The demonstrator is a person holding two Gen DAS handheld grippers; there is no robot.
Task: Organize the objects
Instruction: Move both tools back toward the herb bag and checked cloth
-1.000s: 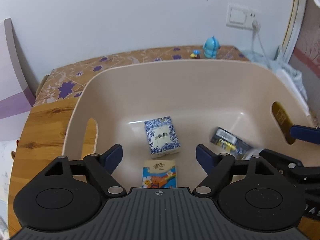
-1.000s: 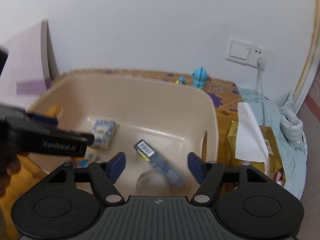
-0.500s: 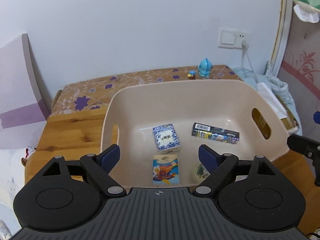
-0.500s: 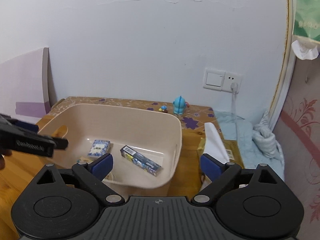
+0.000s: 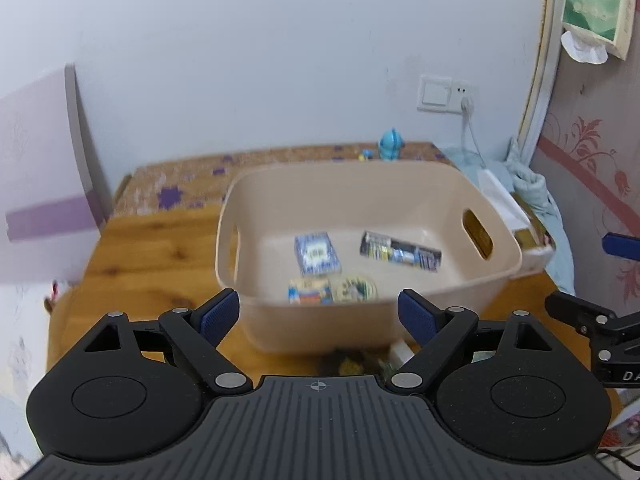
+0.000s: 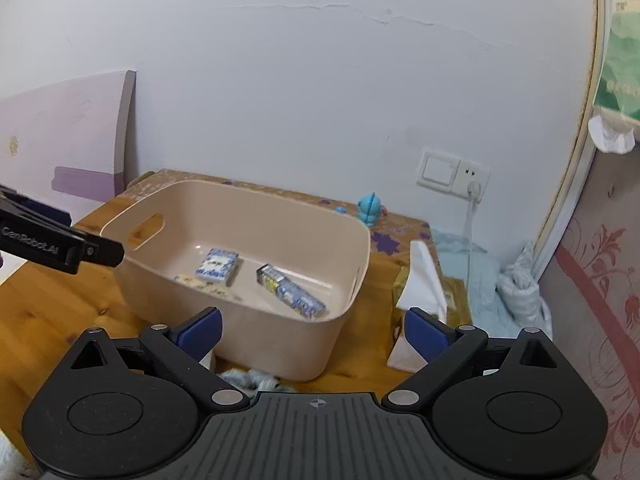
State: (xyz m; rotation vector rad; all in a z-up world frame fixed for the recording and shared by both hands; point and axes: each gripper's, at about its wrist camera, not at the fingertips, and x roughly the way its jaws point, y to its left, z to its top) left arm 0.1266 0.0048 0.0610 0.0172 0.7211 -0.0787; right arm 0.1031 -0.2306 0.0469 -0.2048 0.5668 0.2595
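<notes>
Resting on the bottom of a beige plastic bin with cut-out handles [image 5: 496, 280], four small items lie apart from either tool: a blue-and-white patterned packet [image 5: 317, 255], a long dark box with a barcode [image 5: 401, 251], a bright cartoon-printed packet [image 5: 310, 295] and a round, pale object [image 5: 355, 289] too blurred to identify. The bin stands on a wooden surface [image 5: 160, 256] near a white wall.

Both tools have pulled back and up from the bin over the past second. A second ago the left tool [image 5: 319, 311] hung low over the bin's inside and the long box appeared smeared by motion under the right tool [image 6: 313, 325]; that box now lies flat and settled toward the bin's right. Each tool stands wide and carries nothing.

Judging by this retreat, the drop-off is finished and the next pick is likely being sought. Some small items, unclear in shape, show on the surface just near of the bin. A blue toy figure [image 6: 369, 210] stands at the far edge.
</notes>
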